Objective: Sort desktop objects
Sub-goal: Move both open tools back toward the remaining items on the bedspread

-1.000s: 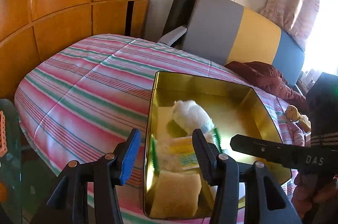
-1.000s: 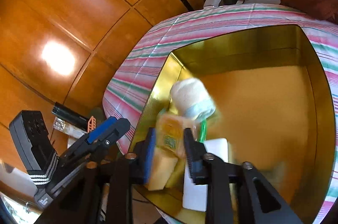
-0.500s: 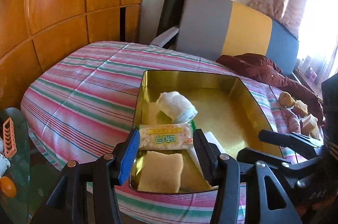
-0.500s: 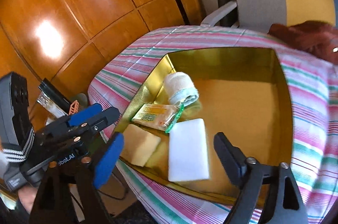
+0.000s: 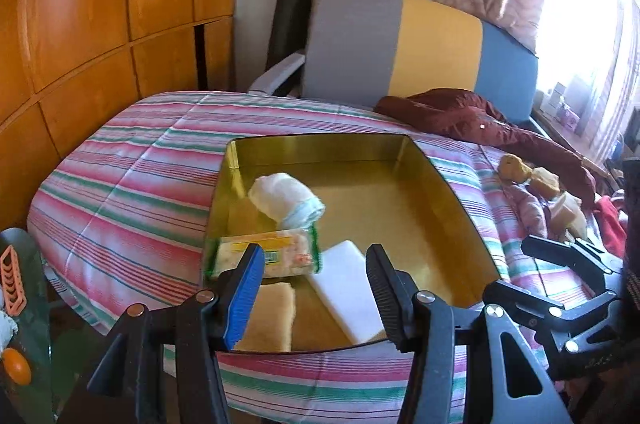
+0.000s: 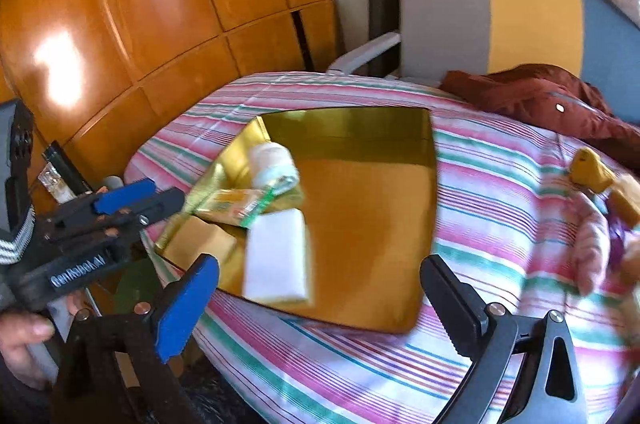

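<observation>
A gold tin (image 5: 452, 207) (image 6: 360, 127) lies open on the striped cloth. Along its left side sit a white rolled cloth (image 5: 284, 199) (image 6: 272, 159), a yellow packet with a green edge (image 5: 280, 252) (image 6: 236, 203), a yellow sponge (image 5: 272, 320) (image 6: 200, 240) and a white block (image 5: 348, 284) (image 6: 276, 260). My left gripper (image 5: 316, 288) (image 6: 168, 189) hovers open at the tin's near left corner, holding nothing. My right gripper (image 6: 316, 264) (image 5: 516, 268) hangs over the tin's near edge, its jaws opening wide with nothing between them.
The striped cloth (image 5: 132, 207) covers a rounded table. Several small tan and pink items (image 5: 532, 183) (image 6: 596, 179) lie on it to the right, near a maroon garment (image 5: 460, 111). A grey, yellow and blue chair (image 5: 400, 43) stands behind; wooden panels (image 5: 100, 23) are at the left.
My right gripper was shut on the yellow packet; it has let it go into the tin, opened wide and drawn back. My left gripper has drawn back from the tin too.
</observation>
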Demonstrator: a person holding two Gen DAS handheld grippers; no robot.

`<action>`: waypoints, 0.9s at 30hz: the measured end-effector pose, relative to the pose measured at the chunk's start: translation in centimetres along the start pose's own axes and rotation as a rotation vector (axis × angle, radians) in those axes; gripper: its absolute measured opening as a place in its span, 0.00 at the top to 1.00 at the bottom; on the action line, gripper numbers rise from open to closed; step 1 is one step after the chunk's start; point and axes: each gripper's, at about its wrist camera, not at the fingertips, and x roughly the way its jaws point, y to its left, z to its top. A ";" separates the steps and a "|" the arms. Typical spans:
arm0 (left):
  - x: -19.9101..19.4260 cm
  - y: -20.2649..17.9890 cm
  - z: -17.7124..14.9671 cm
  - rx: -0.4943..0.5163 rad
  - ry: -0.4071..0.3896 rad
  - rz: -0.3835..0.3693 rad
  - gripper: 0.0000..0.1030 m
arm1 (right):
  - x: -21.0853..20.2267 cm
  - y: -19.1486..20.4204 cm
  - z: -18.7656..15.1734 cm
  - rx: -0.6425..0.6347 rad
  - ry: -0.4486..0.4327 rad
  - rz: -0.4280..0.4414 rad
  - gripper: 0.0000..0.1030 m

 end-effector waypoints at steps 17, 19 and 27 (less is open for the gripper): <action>0.8 -6.6 -0.3 0.130 0.039 -0.152 0.48 | -4.5 -12.3 -6.7 0.311 0.071 -0.201 0.01; 0.8 -7.4 -0.4 0.150 0.042 -0.170 0.48 | -5.2 -13.6 -7.5 0.338 0.082 -0.230 0.01; 1.2 -10.9 -0.5 0.221 0.068 -0.243 0.48 | -9.5 -18.5 -9.4 0.470 0.070 -0.283 0.00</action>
